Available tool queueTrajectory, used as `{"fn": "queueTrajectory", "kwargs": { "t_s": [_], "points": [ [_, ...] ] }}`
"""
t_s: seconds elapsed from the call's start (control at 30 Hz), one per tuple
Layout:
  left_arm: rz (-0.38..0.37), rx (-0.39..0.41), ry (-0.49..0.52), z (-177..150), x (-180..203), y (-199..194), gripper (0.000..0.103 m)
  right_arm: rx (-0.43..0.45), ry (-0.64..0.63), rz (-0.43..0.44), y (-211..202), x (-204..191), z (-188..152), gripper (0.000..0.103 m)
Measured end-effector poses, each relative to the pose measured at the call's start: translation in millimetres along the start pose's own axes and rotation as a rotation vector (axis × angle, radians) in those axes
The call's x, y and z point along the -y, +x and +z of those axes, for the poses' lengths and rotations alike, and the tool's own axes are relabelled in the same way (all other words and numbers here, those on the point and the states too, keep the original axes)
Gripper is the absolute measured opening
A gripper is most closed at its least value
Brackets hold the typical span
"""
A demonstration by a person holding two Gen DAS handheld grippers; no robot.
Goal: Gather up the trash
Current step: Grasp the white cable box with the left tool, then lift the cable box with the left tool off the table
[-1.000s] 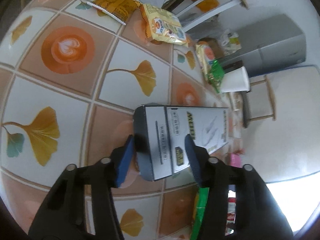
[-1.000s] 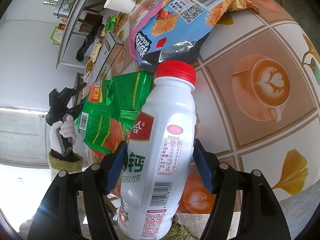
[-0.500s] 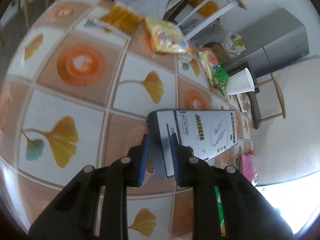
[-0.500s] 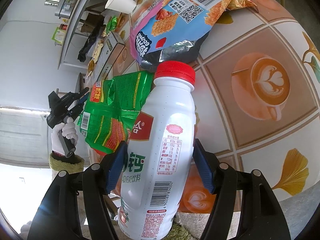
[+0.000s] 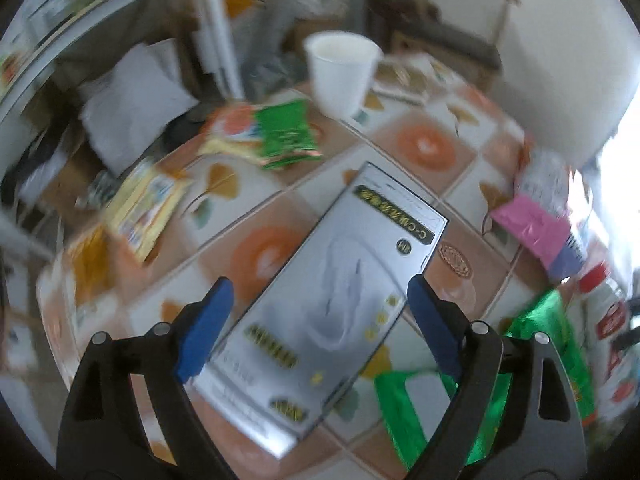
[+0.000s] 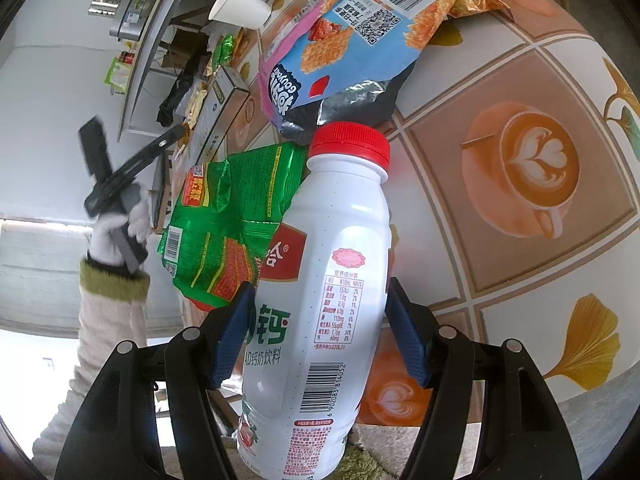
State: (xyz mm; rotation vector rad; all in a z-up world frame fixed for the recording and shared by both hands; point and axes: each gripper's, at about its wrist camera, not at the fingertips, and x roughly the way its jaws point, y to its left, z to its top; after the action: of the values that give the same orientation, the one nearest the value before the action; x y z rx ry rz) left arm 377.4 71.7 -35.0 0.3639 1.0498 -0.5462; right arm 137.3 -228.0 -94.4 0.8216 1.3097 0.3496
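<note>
My left gripper (image 5: 316,320) is open, its blue pads on either side of a long grey box (image 5: 320,316) that lies flat on the patterned table (image 5: 424,148); the view is blurred. My right gripper (image 6: 318,328) is shut on a white milk bottle (image 6: 320,304) with a red cap, held over the table's near edge. A green snack bag (image 6: 228,224) lies just left of the bottle, and a blue and pink cracker bag (image 6: 344,40) lies beyond it. The grey box also shows in the right wrist view (image 6: 220,112), with the left gripper's handle (image 6: 120,188) in a gloved hand.
A white paper cup (image 5: 340,72) stands at the table's far side, also in the right wrist view (image 6: 240,6). Yellow and green snack wrappers (image 5: 276,136) lie left of it. A pink packet (image 5: 532,228) and a green bag (image 5: 532,360) lie at the right. Shelves and chairs stand beyond the table.
The left gripper had closed on the grey box's end, then swung round and opened; the box now lies flat between its open fingers. The right gripper and bottle have not moved.
</note>
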Motion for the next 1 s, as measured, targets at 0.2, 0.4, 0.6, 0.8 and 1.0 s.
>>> {"fn": "queueTrajectory", "kwargs": {
  "t_s": [0.2,0.4,0.6,0.8,1.0],
  "points": [
    [0.0,-0.096,0.15,19.6,10.2,30.6,0.087,-0.004,0.005,0.01,0.1,2.0,0.5,0.064],
    [-0.041,-0.127,0.234,22.6,20.7,33.6,0.09,-0.004,0.011,0.025,-0.6,3.9,0.7,0.064],
    [-0.003,-0.219,0.315,18.3,34.1,51.2,0.091,-0.002,0.017,0.036,-0.8,5.3,0.5,0.064],
    [0.007,-0.228,0.191,18.6,12.4,53.5,0.087,-0.002,0.027,0.043,-2.1,6.7,-0.4,0.064],
    [-0.025,-0.162,-0.047,-14.9,-34.5,18.5,0.086,-0.004,0.02,0.035,-2.0,5.9,-0.1,0.064]
  ]
}}
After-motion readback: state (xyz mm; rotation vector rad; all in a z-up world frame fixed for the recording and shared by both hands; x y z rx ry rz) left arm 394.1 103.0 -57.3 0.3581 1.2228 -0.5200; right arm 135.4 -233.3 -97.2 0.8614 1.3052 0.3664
